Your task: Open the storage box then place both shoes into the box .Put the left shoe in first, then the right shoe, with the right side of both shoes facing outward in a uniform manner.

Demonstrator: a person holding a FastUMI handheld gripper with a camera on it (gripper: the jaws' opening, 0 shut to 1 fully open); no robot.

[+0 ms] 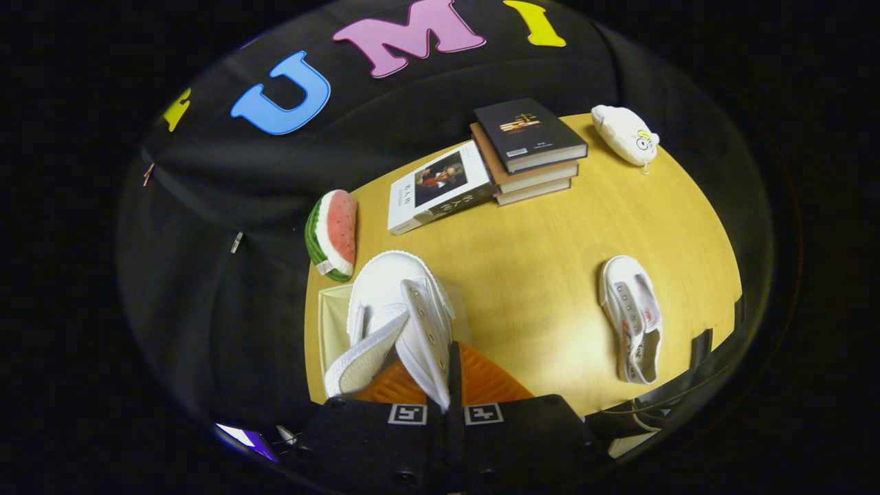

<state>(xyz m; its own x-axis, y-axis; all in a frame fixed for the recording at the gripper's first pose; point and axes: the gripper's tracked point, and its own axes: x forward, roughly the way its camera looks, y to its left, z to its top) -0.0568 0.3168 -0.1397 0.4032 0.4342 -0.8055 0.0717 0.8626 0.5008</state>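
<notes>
My gripper (448, 385) is shut on the upper edge of a white canvas shoe (395, 309), which hangs from the fingers with its toe pointing away from me. Under the shoe and partly hidden by it is the pale, see-through storage box (335, 323), at the near left corner of the yellow wooden table (550, 261). Whether the shoe touches the box I cannot tell. The second white shoe (632, 326) lies flat on the table well to the right of the fingers, its opening facing up.
A watermelon-slice plush (332, 234) lies just beyond the box. Farther back are a white book (440, 185), a stack of books (533, 148) and a white plush toy (625, 134). A black clamp-like part (701, 344) sits on the table's right edge.
</notes>
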